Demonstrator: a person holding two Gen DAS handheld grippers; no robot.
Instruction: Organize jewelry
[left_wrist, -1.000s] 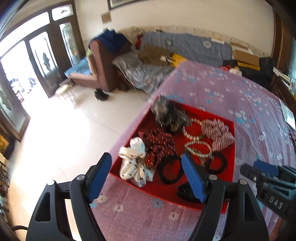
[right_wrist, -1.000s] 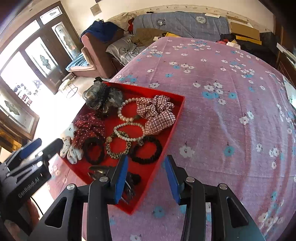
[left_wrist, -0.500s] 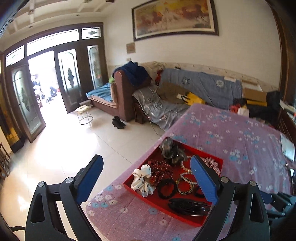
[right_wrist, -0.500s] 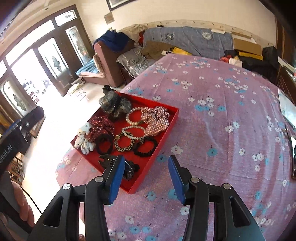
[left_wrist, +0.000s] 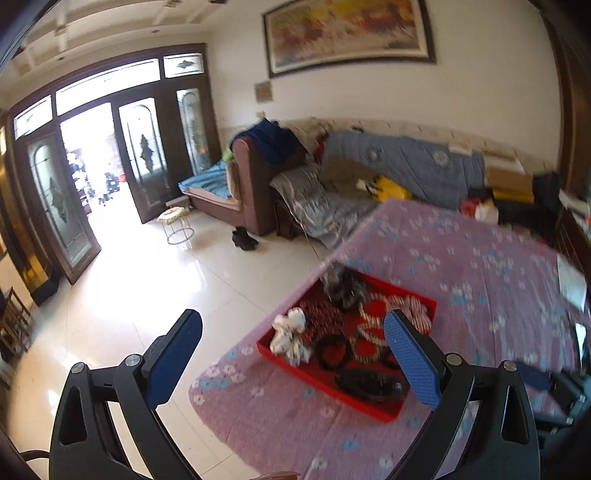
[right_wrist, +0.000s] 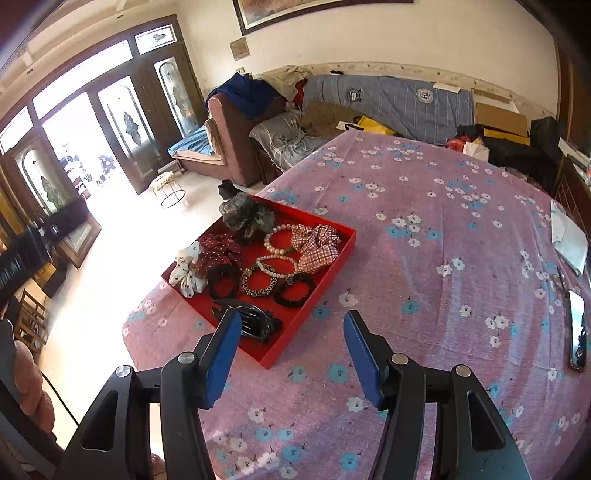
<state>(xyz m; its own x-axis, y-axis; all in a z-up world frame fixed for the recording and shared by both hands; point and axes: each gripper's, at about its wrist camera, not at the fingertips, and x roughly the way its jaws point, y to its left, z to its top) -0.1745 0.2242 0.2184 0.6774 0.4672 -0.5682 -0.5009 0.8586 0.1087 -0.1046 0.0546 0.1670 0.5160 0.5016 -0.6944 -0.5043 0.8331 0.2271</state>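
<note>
Both grippers hang empty above the table, the left gripper (left_wrist: 293, 343) and right gripper (right_wrist: 288, 345) with jaws opening on nothing, while the red tray (right_wrist: 332, 271) of jewelry lies ahead, left of and nearer the right one.

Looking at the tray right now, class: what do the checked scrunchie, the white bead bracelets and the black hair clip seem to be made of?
Checked scrunchie: woven fabric, matte, gathered into soft folds. White bead bracelets: pearl-like beads, smooth and faintly glossy; real or imitation cannot be told. Black hair clip: probably hard plastic, shiny, with stiff teeth.
</note>
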